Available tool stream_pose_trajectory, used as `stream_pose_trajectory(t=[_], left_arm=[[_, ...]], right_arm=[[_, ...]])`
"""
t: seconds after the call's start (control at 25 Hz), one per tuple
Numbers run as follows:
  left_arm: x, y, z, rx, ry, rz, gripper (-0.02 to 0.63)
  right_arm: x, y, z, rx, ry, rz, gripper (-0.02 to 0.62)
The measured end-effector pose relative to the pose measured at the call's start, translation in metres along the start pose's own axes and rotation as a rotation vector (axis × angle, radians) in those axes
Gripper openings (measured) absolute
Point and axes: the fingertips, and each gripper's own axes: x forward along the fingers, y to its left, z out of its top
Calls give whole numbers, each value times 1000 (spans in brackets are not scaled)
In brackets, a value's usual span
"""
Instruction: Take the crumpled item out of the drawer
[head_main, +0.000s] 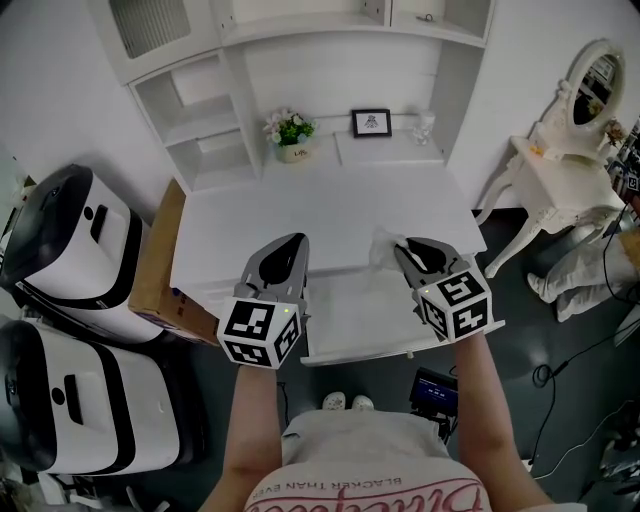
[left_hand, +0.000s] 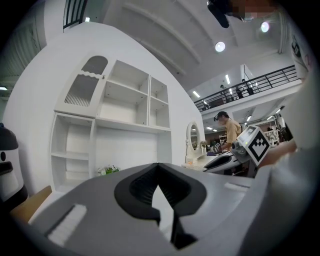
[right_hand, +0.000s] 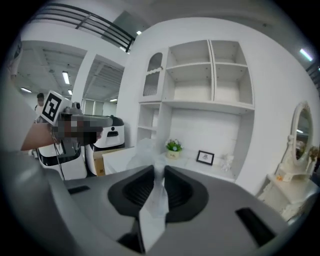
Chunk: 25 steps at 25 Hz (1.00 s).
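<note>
**Over the desk's front edge: crumpled sheet pinched in the right claw**

Between the jaws of the right gripper sits the crumpled sheet, a thin, see-through white piece. The jaws are closed on it. A flat strip of it runs down between the pads, and a loose puff stands out beyond the tips. In the head view the puff shows against the front edge of the desk, held in the air and out of the drawer.

The drawer is pulled out below both grippers, and its white floor is bare where it shows. The left gripper hangs beside the right one, over the drawer's left end. Its jaws are closed tip to tip with nothing between them.

At the back of the desk stand a potted plant and a small picture frame, under a white shelf unit. A cardboard box leans at the desk's left side, with two black-and-white machines beyond it. A white dressing table with an oval mirror stands well apart to the right.
</note>
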Motion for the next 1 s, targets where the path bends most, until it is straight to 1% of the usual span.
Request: stream_pose_trajectory(t=[0.16,0.48,0.72,1.0], left_arm=[[0,3,16,21,-41,13,3],[-10,2,54,81,-134,30,4],[-17,-1,89,127,-212,41,3],[-21,-7,103,149,-253,52,3]], right_arm=[[-19,-7,30,-12,-83,-67,72],[-63,-15,80,-35,-244,-163,71],[-85,-15,100,-100,-277,-240,71],[-100,-11,116,-98,-334,-251,69]])
